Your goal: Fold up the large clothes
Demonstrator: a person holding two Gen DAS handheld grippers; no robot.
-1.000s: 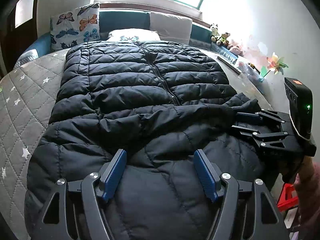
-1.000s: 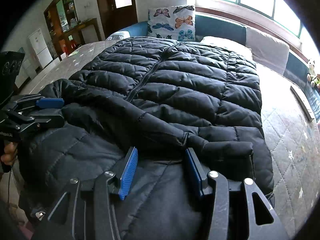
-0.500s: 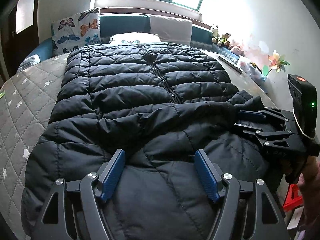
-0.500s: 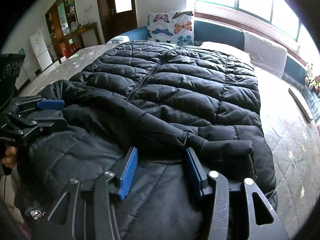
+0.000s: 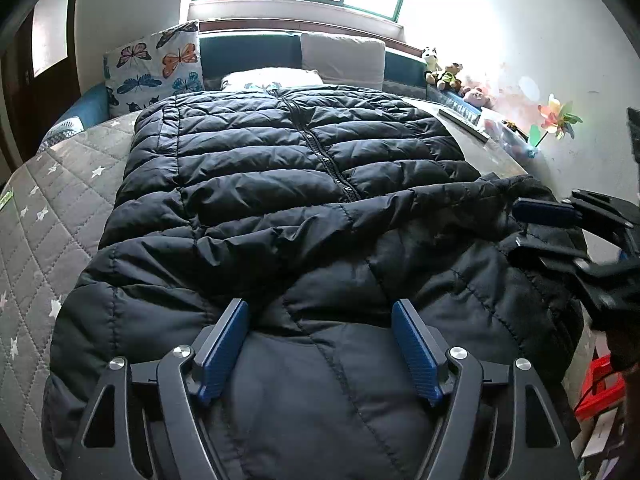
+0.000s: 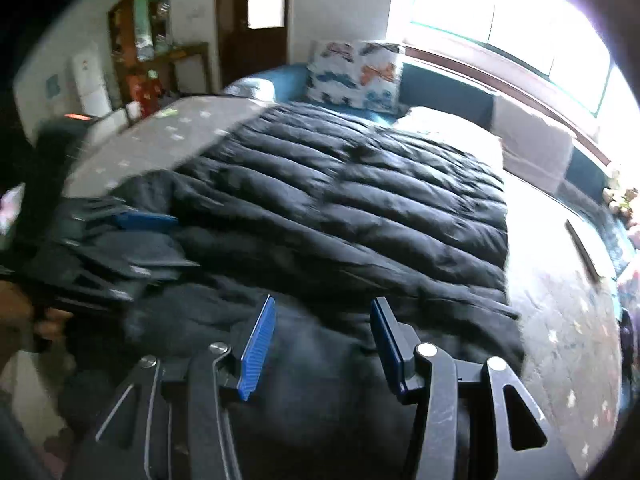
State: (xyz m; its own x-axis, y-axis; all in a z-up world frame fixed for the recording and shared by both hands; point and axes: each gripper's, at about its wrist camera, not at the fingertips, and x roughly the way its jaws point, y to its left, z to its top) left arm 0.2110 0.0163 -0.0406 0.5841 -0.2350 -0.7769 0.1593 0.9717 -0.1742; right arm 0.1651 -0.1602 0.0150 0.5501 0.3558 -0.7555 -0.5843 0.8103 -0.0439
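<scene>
The left gripper (image 5: 320,344) sat low over the near end of the black puffer jacket (image 5: 288,184), its blue pads spread wide with the padded cloth bulging up between them; whether the pads actually pinched the fabric could not be told from this view. The jacket lay zipped and face up along the grey star-quilted bed (image 5: 48,216), its near part already bunched into a thick roll across the body. At the right edge, the right gripper (image 5: 536,228) reached into the crumpled fabric at that side. To do this fold well, I judged, both ends of the near edge should rise together and travel evenly toward the butterfly pillow (image 5: 156,64), so the bulky layers land square rather than skewed.

In the right wrist view, blurred by motion, the right gripper (image 6: 322,340) stood with its pads partly apart around a mound of dark cloth, seemingly holding it, though the blur left that unsure. The left gripper (image 6: 148,236) showed at the left edge, lying against the jacket.

The shell looked smooth, slightly glossy nylon, stitched into horizontal puffed channels, soft and springy; such filling tends to push a fold open, so pressing down afterwards would likely help.
</scene>
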